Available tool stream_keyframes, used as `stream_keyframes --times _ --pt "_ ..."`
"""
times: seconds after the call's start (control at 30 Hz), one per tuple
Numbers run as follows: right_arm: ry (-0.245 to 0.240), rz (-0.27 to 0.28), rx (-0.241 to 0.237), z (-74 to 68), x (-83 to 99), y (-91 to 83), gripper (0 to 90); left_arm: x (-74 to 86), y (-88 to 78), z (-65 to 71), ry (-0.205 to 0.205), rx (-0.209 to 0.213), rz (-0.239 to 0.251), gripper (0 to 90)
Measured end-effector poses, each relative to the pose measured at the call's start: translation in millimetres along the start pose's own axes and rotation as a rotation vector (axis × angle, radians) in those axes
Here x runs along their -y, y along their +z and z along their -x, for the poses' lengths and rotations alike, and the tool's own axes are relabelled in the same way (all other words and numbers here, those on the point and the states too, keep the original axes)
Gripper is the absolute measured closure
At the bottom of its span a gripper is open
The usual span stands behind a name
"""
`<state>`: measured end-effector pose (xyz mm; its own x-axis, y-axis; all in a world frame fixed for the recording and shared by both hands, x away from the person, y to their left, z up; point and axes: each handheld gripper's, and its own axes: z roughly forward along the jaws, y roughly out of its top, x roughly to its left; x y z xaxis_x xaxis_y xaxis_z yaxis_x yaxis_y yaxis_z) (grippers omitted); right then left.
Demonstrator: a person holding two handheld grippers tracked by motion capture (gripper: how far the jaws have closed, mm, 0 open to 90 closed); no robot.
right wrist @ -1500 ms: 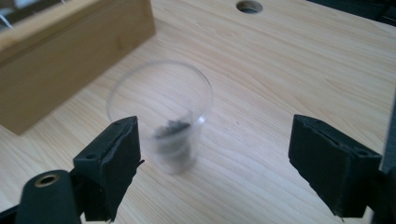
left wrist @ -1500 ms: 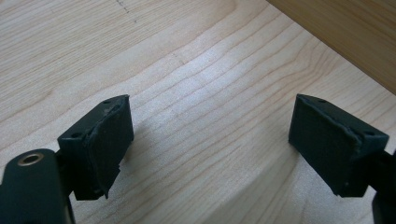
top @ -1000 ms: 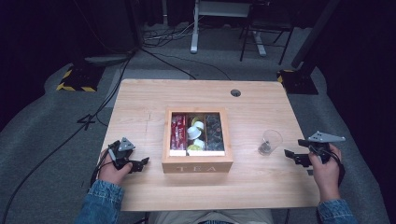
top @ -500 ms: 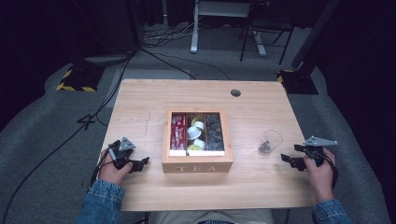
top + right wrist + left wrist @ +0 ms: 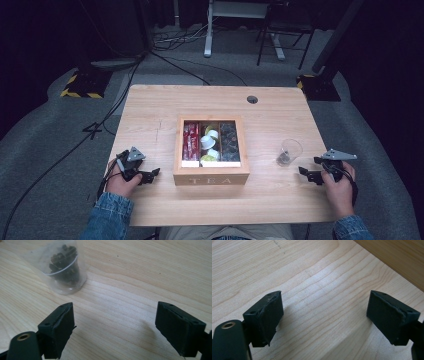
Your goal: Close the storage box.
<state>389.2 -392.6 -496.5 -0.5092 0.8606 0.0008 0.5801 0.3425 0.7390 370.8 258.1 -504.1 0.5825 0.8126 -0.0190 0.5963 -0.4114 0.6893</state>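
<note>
An open wooden tea box (image 5: 211,174) marked TEA stands mid-table, holding red packets, pale round capsules and dark items in three compartments. A clear plastic cup (image 5: 289,152) (image 5: 65,270) with dark bits inside stands to its right. My left gripper (image 5: 150,174) (image 5: 324,317) rests open on the table just left of the box, nothing between its jaws. My right gripper (image 5: 309,174) (image 5: 116,327) sits open near the table's right edge, a short way in front of the cup and pointing towards it, jaws empty.
The wooden table (image 5: 150,110) has a round cable hole (image 5: 252,99) at the back right. The box's wooden side (image 5: 397,257) shows at the top right of the left gripper view. Cables, stands and a chair base sit on the grey floor beyond.
My right gripper has moved left and slightly toward the near edge, closer to the cup. The left gripper has stayed where it was.
</note>
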Motion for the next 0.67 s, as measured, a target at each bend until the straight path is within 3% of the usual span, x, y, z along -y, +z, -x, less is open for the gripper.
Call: stream_keyframes --times 0.1,0.17,0.67 --pt "-0.007 -0.011 0.035 -2.1 2.8 5.2 14.0 -0.1 0.1 0.2 -0.002 0.0 0.0 14.3" --pt "0.016 -0.007 0.032 -2.3 3.4 6.5 14.1 -0.2 0.2 0.2 -0.002 0.0 -0.001 14.3" --pt "0.018 -0.008 0.032 -2.1 3.4 6.9 13.4 -0.3 0.2 0.4 -0.001 -0.002 0.0 14.5"
